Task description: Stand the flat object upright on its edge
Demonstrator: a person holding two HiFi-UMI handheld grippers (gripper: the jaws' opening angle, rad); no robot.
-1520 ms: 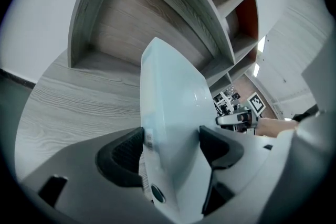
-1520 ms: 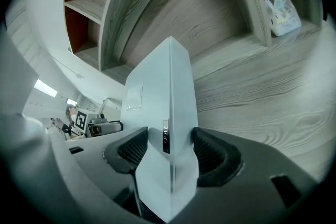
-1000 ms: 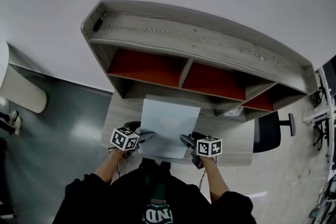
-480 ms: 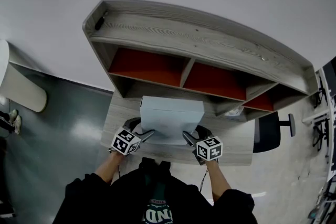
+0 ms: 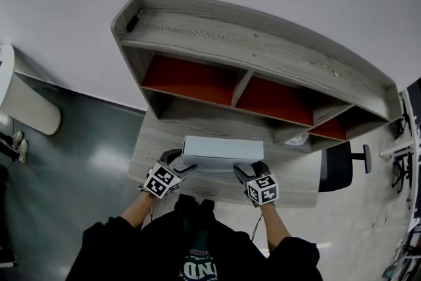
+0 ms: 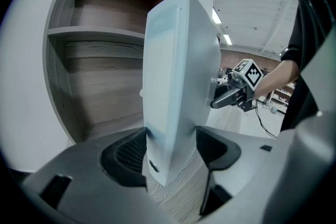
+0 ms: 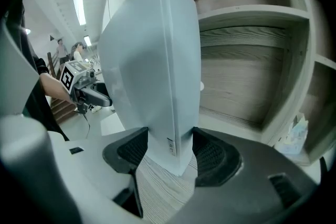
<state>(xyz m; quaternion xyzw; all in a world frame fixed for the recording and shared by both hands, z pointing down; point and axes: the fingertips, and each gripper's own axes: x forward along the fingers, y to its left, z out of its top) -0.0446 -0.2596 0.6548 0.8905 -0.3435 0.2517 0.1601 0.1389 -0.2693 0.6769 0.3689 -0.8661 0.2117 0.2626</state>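
A flat white box (image 5: 222, 153) stands almost upright on its long edge on the wooden desk (image 5: 150, 145). My left gripper (image 5: 183, 166) holds its left end and my right gripper (image 5: 239, 171) its right end. In the left gripper view the box (image 6: 178, 76) rises between the jaws of the left gripper (image 6: 170, 152), which are closing with both pads against it. In the right gripper view the box (image 7: 152, 65) sits between the pads of the right gripper (image 7: 169, 152), which touch both of its faces.
A grey wooden hutch (image 5: 250, 49) with red-backed compartments stands right behind the box. A small crumpled packet (image 5: 297, 139) lies at the desk's back right. A black office chair (image 5: 339, 164) stands to the right of the desk.
The box has tipped up from leaning with its broad face towards me to standing on its edge. Both grippers turned with it and moved slightly forward.
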